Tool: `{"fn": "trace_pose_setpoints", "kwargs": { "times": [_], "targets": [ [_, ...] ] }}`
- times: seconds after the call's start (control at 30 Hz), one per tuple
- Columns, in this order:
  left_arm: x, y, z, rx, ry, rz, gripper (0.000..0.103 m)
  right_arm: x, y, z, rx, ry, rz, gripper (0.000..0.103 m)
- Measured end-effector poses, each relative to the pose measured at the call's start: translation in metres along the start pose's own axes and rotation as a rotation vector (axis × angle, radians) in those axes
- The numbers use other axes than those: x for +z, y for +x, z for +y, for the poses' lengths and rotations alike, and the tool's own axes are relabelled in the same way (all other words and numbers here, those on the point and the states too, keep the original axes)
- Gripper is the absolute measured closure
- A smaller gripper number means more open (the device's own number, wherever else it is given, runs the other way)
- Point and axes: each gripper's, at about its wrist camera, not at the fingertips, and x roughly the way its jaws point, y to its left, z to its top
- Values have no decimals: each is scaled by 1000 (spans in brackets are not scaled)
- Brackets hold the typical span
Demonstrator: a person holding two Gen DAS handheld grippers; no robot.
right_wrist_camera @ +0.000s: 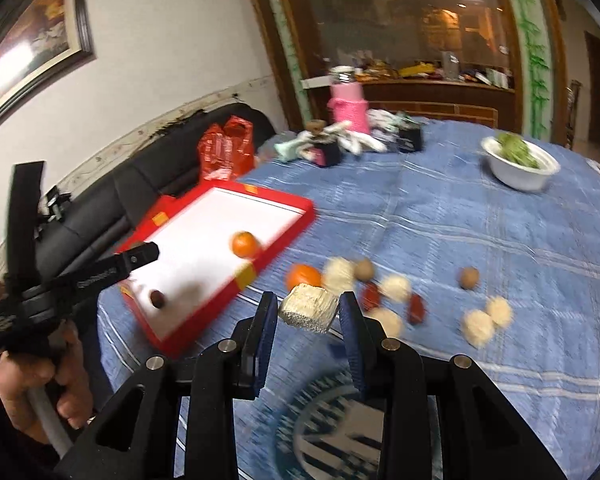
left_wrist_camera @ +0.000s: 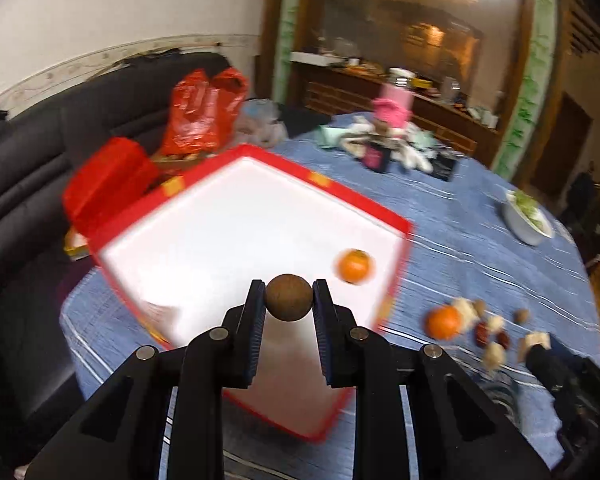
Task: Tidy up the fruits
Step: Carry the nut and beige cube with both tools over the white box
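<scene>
My left gripper (left_wrist_camera: 289, 298) is shut on a small round brown fruit (left_wrist_camera: 289, 297) and holds it above the near part of the red-rimmed white tray (left_wrist_camera: 260, 152). An orange (left_wrist_camera: 354, 266) lies in the tray. My right gripper (right_wrist_camera: 309, 310) is shut on a pale rectangular crumbly block (right_wrist_camera: 309, 308), above the blue tablecloth near the tray's corner. In the right wrist view the left gripper (right_wrist_camera: 150, 254) reaches over the tray (right_wrist_camera: 300, 208), where an orange (right_wrist_camera: 245, 244) and a small dark fruit (right_wrist_camera: 157, 299) lie.
Loose on the cloth: another orange (right_wrist_camera: 303, 276), pale fuzzy balls (right_wrist_camera: 478, 326), red dates (right_wrist_camera: 416, 308), a brown round fruit (right_wrist_camera: 469, 277). A white bowl of greens (right_wrist_camera: 518, 164) stands far right. Clutter and a pink item (right_wrist_camera: 350, 106) sit at the back. A red bag (right_wrist_camera: 226, 148) lies on the black sofa.
</scene>
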Motion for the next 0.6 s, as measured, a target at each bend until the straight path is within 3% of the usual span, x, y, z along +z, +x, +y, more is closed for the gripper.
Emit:
{"fn": "trace_pose_setpoints", "kwargs": {
  "times": [0.33, 0.6],
  "targets": [
    [27, 41, 38, 89, -12, 16, 82, 37, 77, 76, 131, -84, 45, 71],
    [32, 67, 46, 104, 15, 48, 82, 35, 123, 103, 143, -115, 107, 71]
  ]
}}
